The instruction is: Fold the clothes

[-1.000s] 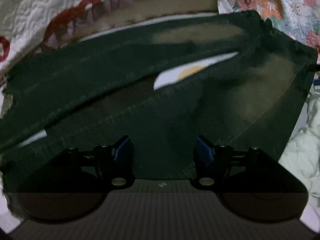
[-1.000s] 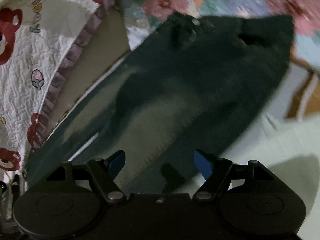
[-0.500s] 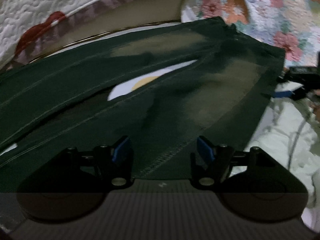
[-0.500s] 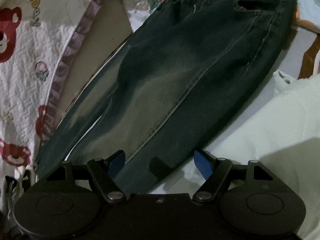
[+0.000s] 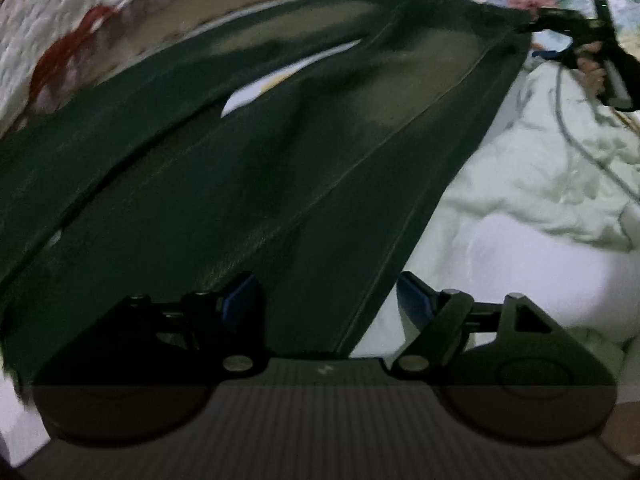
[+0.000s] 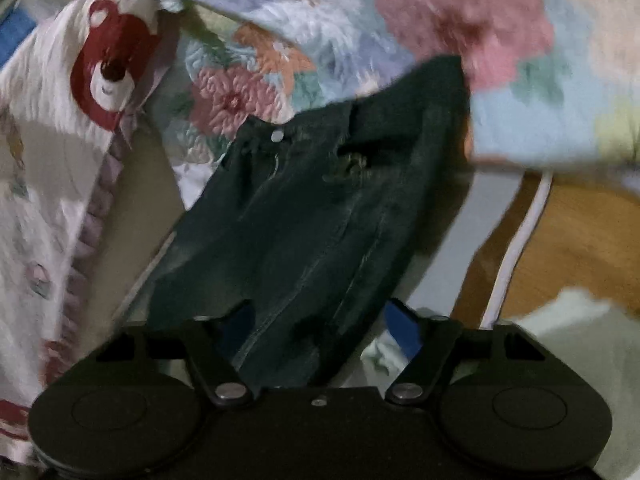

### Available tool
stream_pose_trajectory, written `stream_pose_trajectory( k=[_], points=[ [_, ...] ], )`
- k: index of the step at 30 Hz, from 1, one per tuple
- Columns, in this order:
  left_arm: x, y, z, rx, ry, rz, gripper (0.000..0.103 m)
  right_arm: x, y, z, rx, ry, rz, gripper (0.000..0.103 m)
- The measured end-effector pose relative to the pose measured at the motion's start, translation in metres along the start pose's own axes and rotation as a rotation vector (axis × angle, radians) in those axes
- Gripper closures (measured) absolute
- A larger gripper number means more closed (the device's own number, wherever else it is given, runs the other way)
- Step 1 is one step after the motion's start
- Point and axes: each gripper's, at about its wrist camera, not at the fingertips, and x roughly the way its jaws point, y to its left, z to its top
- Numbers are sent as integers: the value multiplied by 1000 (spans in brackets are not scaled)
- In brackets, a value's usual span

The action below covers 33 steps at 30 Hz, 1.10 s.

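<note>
1. A pair of dark jeans (image 5: 304,168) is spread ahead of the left gripper (image 5: 328,306), the fabric running from between its fingers outward. Pale faded patches are seen on the thighs; lighter seam lines run lengthwise. The two legs are parted by a narrow gap through which a pale surface shows.
2. From the right wrist view the jeans (image 6: 304,224) are seen waistband-far, with a small pale button at the waist and a ragged dark opening beside it. The near end is raised between the fingers of the right gripper (image 6: 320,328).
3. A floral quilt (image 6: 460,40) lies beyond the waistband; a white quilt with a red bear print (image 6: 52,152) lies to the left of the right gripper.
4. A pale green crumpled fabric (image 5: 532,184) is noted to the right of the left gripper, just beside the jeans' edge.
5. Left gripper: jaws held wide, blue pads apart, denim lying between them ungripped.
6. Right gripper: jaws wide likewise, denim draped between the pads. It is also seen far right in the left view (image 5: 548,40), at the waist corner.
</note>
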Motion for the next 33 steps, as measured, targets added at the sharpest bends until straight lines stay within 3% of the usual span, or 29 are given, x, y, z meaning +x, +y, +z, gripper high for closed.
stream_pose_trajectory(
  k=[2, 4, 8, 11, 12, 13, 14, 15, 18, 20, 23, 26, 27, 28, 29, 31, 33],
  points=[
    [1, 6, 0, -67, 9, -9, 24, 5, -5, -6, 82, 65, 74, 52],
    [1, 1, 0, -32, 5, 13, 22, 10, -5, -12, 124, 124, 127, 51],
    [9, -12, -1, 52, 12, 83, 19, 11, 32, -15, -80, 141, 26, 49],
    [11, -17, -2, 100, -7, 120, 18, 14, 42, -13, -115, 99, -10, 36],
    [11, -17, -1, 104, -16, 130, 24, 15, 41, -11, -119, 85, -23, 34],
    [10, -17, -1, 107, -24, 139, 47, 16, 37, -9, -120, 69, -42, 34],
    [10, -16, 2, 90, -13, 144, 61, 17, 33, -5, -115, 54, -58, 34],
    [10, -15, 5, 69, 3, 148, 80, 17, 28, -1, -103, 41, -71, 34],
    [6, -21, 11, 71, -13, 196, 86, 14, 14, 10, -81, 7, -90, 34],
    [5, -23, 13, 80, -25, 219, 86, 16, 9, 19, -78, -13, -105, 33],
    [6, -18, 13, 59, -31, 217, 81, 25, 9, 34, -93, -35, -118, 21],
    [9, -14, 11, 42, -17, 202, 74, 34, 9, 48, -109, -58, -131, 20],
    [10, -14, 11, 42, -10, 210, 63, 37, 9, 53, -115, -65, -135, 27],
    [13, -14, 10, 45, 6, 220, 43, 40, 9, 58, -120, -72, -140, 44],
    [16, -14, 8, 50, 20, 234, 35, 43, 8, 63, -125, -80, -144, 83],
    [19, -11, 4, 54, 28, 245, 30, 50, 8, 72, -136, -94, -153, 84],
    [17, -5, 3, 35, 28, 224, 30, 34, 25, 79, -182, -158, -89, 85]
  ],
)
